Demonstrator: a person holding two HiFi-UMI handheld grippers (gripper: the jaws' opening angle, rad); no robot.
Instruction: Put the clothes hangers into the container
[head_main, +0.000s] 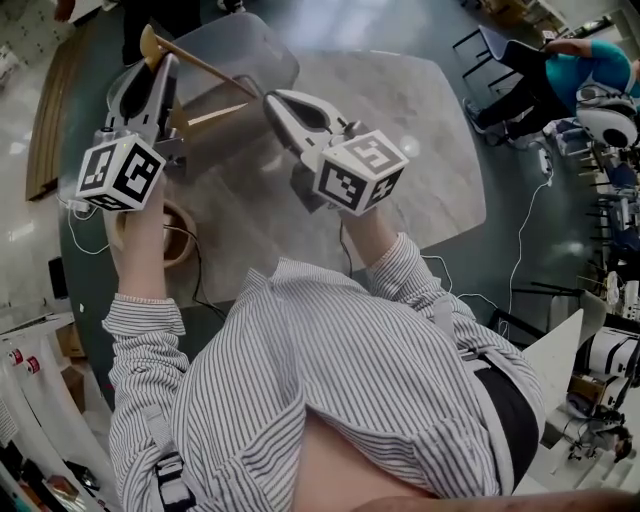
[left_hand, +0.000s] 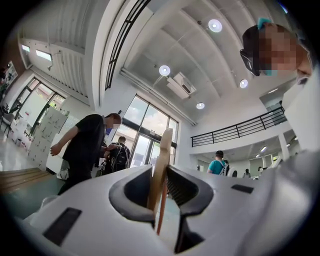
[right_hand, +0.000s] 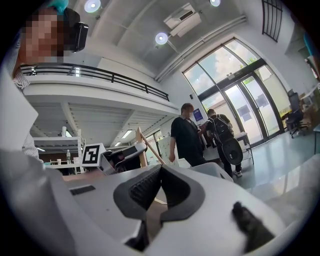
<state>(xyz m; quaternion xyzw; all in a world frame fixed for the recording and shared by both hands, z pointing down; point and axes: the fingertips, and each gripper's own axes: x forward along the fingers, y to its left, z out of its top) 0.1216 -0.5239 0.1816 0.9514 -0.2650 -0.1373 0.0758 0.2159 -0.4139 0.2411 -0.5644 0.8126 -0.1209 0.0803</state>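
Note:
My left gripper (head_main: 165, 62) is shut on a wooden clothes hanger (head_main: 152, 42), whose thin bar slants right over the translucent container (head_main: 250, 45). In the left gripper view the hanger (left_hand: 162, 160) stands upright between the jaws, lying against the left pad. A pale wooden strip (head_main: 215, 118) shows through the container wall. My right gripper (head_main: 272, 100) hovers just right of the container with its jaws together and nothing between them (right_hand: 161, 170). In the right gripper view the left gripper's marker cube (right_hand: 91, 154) and the hanger (right_hand: 142, 145) appear beyond the jaws.
The container stands on a marble table (head_main: 420, 150). A brown rounded object (head_main: 178, 240) lies on the table beneath my left hand. Cables (head_main: 520, 250) trail on the floor at right. A person in black (right_hand: 187, 137) stands beyond the table, others near the doors.

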